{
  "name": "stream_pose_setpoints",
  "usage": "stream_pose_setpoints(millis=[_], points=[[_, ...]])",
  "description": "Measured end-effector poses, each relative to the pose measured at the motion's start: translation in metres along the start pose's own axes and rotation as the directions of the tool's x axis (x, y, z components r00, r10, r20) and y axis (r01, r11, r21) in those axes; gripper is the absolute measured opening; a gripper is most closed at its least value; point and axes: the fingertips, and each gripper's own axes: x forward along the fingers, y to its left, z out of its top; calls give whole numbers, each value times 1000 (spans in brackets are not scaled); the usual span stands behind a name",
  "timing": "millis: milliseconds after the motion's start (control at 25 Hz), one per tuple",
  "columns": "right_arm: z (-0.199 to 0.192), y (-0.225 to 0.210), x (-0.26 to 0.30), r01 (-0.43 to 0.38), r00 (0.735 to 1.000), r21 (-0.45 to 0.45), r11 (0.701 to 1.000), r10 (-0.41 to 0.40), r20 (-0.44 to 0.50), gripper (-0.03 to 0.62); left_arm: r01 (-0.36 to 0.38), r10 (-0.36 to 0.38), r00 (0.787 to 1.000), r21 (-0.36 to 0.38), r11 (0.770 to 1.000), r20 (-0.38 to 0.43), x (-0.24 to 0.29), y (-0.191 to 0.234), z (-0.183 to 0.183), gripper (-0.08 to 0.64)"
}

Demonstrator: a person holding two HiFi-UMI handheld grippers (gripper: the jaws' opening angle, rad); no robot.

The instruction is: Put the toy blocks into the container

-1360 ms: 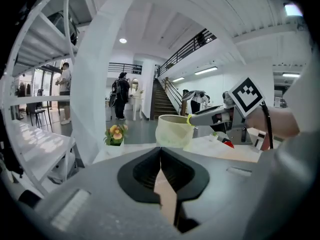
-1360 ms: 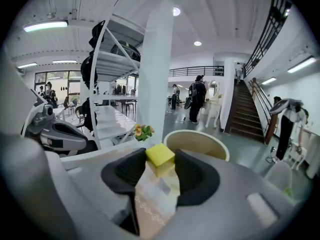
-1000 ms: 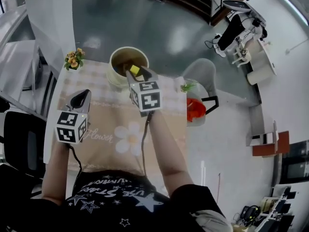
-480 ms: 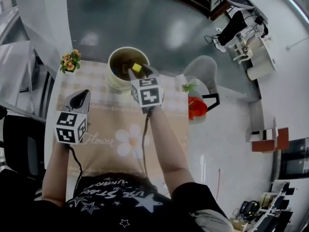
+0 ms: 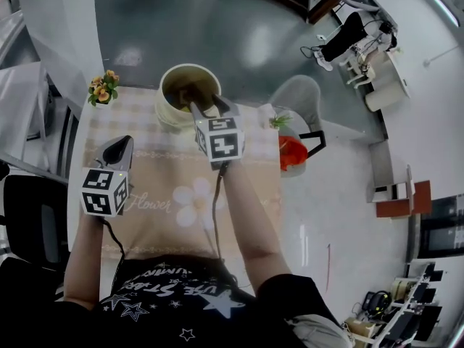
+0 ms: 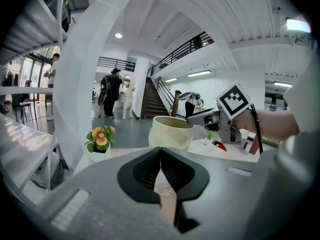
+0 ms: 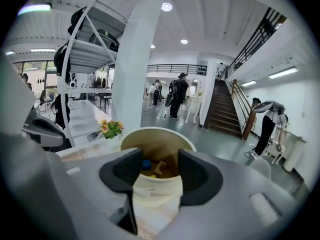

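Observation:
A cream round container [image 5: 168, 109] stands at the table's far edge. My right gripper [image 5: 209, 108] hovers over its near rim; its jaws are opening and nothing shows between them. In the right gripper view the container [image 7: 172, 184] lies straight ahead, with a blue block [image 7: 145, 164] and a tan block [image 7: 160, 168] on its bottom beyond the right gripper [image 7: 160, 160]. My left gripper [image 5: 122, 146] hangs over the table's left side, shut and empty. In the left gripper view the jaws of the left gripper [image 6: 160, 152] meet, and the container [image 6: 171, 133] stands ahead.
A small pot of orange flowers [image 5: 101, 89] sits at the table's far left corner. A little green plant [image 5: 279, 122] and a red item [image 5: 292, 153] lie at the right edge. A grey chair [image 5: 301, 106] stands beyond. A flower-print cloth [image 5: 174, 194] covers the table.
The yellow block that sat between the right gripper's jaws is gone from them, and the jaws stand wider. The left gripper has hardly moved.

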Motion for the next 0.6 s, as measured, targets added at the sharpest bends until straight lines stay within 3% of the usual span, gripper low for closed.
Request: stream_pose_setpoints(millis=[400,600], points=[[-22,20,-53,73,997,72,995,-73,1,221,95,-95,994,5,995,-63,-19,-18,-37,11],[-45,29,-74,76,997,108,991,-75,-13,221,108,-107,991,3,994,-79,-32,-31,-51,11]])
